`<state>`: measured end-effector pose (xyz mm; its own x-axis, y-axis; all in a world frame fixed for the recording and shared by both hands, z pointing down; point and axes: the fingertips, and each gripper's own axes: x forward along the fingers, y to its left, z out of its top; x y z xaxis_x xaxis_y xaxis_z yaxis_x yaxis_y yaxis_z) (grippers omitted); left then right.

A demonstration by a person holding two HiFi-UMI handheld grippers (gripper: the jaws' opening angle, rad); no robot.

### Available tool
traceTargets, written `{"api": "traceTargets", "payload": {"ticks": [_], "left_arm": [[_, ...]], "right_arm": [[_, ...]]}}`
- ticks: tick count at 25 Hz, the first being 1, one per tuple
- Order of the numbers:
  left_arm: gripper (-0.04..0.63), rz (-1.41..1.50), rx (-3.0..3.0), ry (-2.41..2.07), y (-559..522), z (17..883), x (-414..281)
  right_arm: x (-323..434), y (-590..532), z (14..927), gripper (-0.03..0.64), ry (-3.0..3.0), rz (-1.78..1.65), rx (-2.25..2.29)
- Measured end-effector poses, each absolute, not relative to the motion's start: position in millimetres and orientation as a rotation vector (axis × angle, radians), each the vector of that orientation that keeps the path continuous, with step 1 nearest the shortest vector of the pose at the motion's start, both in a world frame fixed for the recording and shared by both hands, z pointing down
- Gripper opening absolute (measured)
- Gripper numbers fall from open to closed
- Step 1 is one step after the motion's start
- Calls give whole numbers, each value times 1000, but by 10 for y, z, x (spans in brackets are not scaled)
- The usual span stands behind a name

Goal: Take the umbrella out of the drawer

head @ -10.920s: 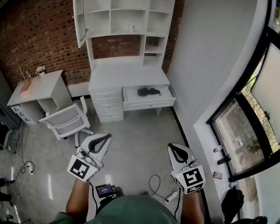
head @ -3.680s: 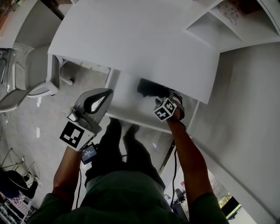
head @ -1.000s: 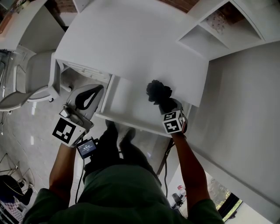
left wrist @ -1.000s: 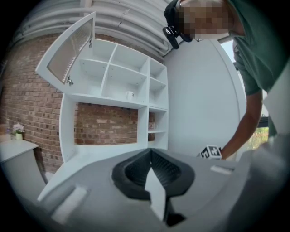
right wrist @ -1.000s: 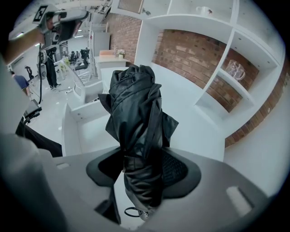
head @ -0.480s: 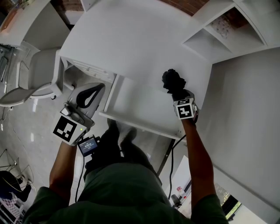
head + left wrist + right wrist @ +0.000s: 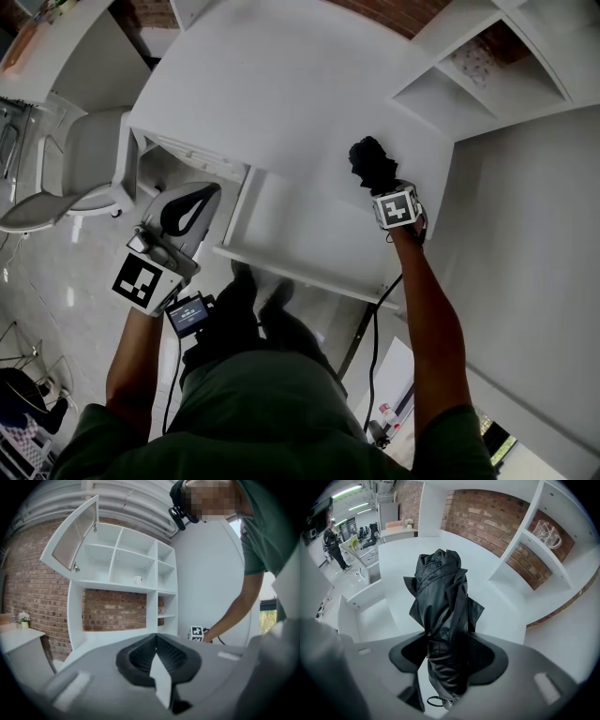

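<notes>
My right gripper is shut on a folded black umbrella and holds it above the right part of the white desk top, just past the back of the open drawer. In the right gripper view the umbrella hangs bunched between the jaws of the right gripper, with its wrist loop near the camera. The drawer's inside shows bare white. Over the floor left of the drawer my left gripper hovers, shut on nothing; in its own view the left gripper faces the shelves.
A white hutch with shelves stands on the desk at the right. A column of small drawers lies left of the open drawer, a grey chair further left. A glass cabinet door stands open.
My right gripper has carried the umbrella from over the drawer up and to the right, over the desk top. The left gripper has stayed in place.
</notes>
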<state>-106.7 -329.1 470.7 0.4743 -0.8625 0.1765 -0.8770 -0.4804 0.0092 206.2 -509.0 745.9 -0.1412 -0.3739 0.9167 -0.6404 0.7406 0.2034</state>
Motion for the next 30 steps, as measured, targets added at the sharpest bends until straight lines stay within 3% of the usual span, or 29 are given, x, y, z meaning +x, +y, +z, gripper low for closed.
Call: {"api": "traceTargets", "payload": {"ticks": [30], "left_arm": [[0,258,2677,-1606,-3197,4129,-928]], "right_arm": [[1823,-4866,7110,310,-1846,320,689]]}}
